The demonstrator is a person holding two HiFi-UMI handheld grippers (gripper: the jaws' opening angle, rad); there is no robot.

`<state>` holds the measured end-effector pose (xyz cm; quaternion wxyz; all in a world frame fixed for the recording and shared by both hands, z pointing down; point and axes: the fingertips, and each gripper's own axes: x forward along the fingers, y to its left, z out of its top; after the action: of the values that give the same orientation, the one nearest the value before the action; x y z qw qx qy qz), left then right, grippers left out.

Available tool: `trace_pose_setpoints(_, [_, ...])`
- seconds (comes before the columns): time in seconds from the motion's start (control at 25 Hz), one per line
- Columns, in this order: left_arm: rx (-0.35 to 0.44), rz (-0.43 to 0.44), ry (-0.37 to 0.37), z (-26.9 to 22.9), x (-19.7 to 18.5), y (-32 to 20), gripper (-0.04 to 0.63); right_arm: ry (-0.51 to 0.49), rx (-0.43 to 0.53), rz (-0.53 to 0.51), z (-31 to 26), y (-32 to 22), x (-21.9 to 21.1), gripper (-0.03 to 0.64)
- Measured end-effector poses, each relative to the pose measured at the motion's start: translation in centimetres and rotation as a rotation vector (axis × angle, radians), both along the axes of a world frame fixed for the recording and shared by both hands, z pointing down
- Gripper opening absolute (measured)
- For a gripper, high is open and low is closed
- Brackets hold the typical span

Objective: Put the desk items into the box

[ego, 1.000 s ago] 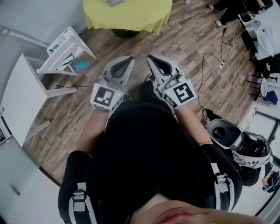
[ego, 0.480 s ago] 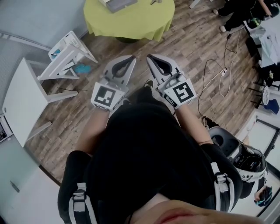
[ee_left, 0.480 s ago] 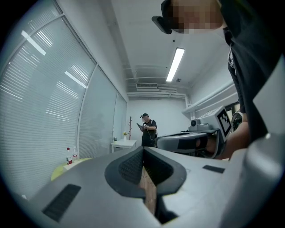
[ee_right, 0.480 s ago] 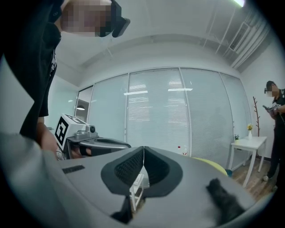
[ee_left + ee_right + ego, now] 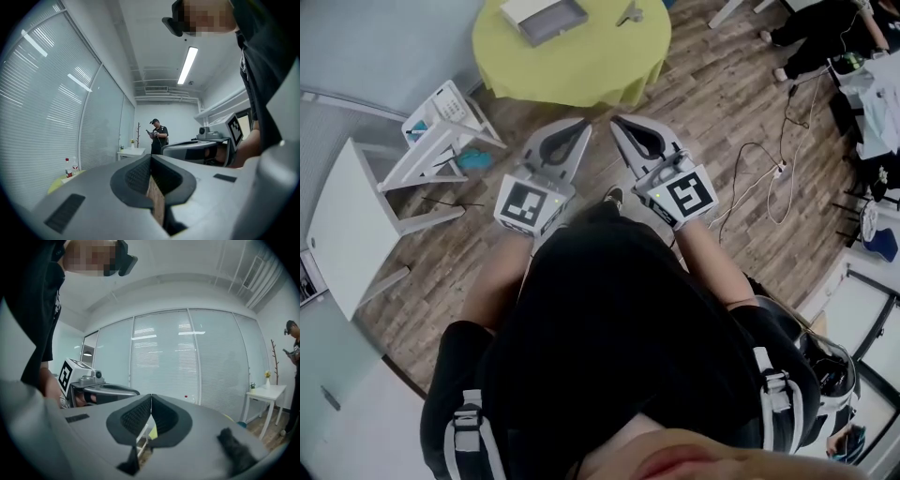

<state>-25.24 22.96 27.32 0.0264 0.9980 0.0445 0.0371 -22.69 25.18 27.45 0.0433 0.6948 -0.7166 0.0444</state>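
Note:
Far ahead stands a round table under a yellow-green cloth (image 5: pixel 581 61). On it lies a grey open box (image 5: pixel 544 17) and, to its right, a small grey item (image 5: pixel 628 13), too small to identify. I hold both grippers close in front of my body, above the wooden floor and short of the table. My left gripper (image 5: pixel 579 127) is shut with nothing in it; its pads meet in the left gripper view (image 5: pixel 151 158). My right gripper (image 5: pixel 617 123) is also shut and empty, its tips touching in the right gripper view (image 5: pixel 151 397).
A white folding table (image 5: pixel 352 220) and a white stool (image 5: pixel 441 117) stand at the left. Cables (image 5: pixel 759 159) run over the floor at the right, near a white headset (image 5: pixel 825 361). A person (image 5: pixel 157 136) stands at the far wall beside a white side table (image 5: pixel 131 152).
The round table has come further into the head view, and the grey box on it now shows. Both grippers keep their place before my body, still shut.

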Motion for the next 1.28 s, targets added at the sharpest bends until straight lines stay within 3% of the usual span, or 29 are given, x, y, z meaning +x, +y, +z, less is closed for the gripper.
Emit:
trace_pose_setpoints(0.36, [-0.004,-0.014,0.026,-1.6,5.8,-0.5,0.012,0.006,0.054,-0.023,-2.2,-0.5,5.9,0.017])
trace_pose_setpoints(0.88, [-0.001,-0.087,0.007,-0.5,12.5,0.7,0.012,-0.016,0.048,-0.079,-1.2,0.3,12.1,0.017])
trace_pose_setpoints(1.28, [0.009,-0.067,-0.021,1.3,17.0,-0.9,0.012,-0.028,0.036,-0.054,0.3,-1.1,16.7,0.017])
